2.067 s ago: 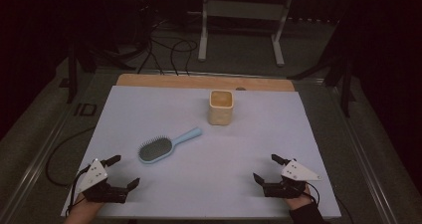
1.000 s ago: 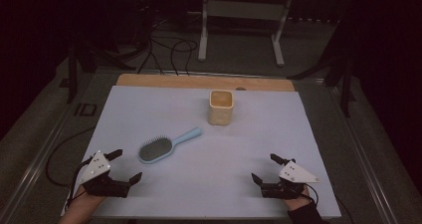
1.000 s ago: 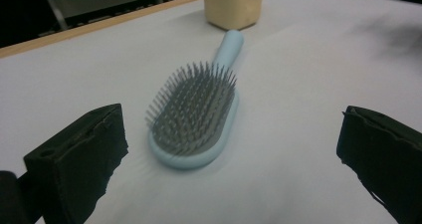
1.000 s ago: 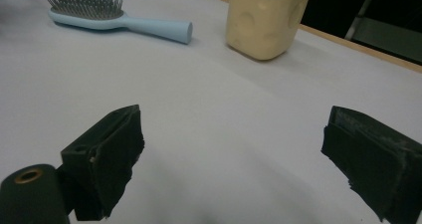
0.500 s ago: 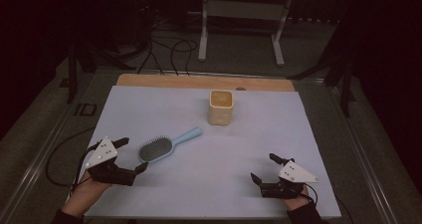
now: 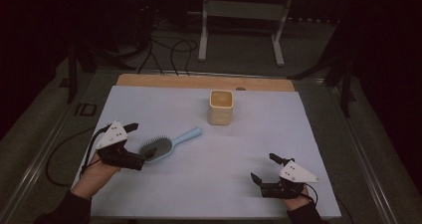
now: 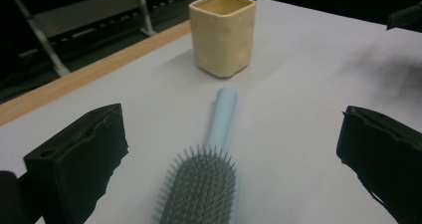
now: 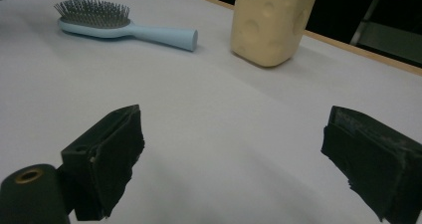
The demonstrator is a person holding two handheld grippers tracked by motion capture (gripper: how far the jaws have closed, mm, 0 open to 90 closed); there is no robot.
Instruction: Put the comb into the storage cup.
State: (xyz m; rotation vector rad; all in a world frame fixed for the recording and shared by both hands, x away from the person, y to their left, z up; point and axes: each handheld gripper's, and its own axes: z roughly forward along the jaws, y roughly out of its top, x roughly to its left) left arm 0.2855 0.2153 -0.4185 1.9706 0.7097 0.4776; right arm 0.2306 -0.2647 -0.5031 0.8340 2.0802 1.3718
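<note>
We see a table (image 6: 164, 97) covered by a pale sheet, with a cream square cup (image 6: 221, 107) standing near the middle of its far edge. A light blue hairbrush (image 6: 166, 144) lies bristles up left of centre, its handle pointing toward the cup. Our left gripper (image 6: 141, 145) has its jaws spread wide around the brush head, while our right gripper (image 6: 263, 170) rests with jaws apart near the near right corner.

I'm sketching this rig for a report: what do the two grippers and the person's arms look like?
Both the left gripper and the right gripper are black with blocky jaws, topped by a pale three-cornered plate with dark dots. A black cable trails from each. Dark sleeves cover the forearms.
</note>
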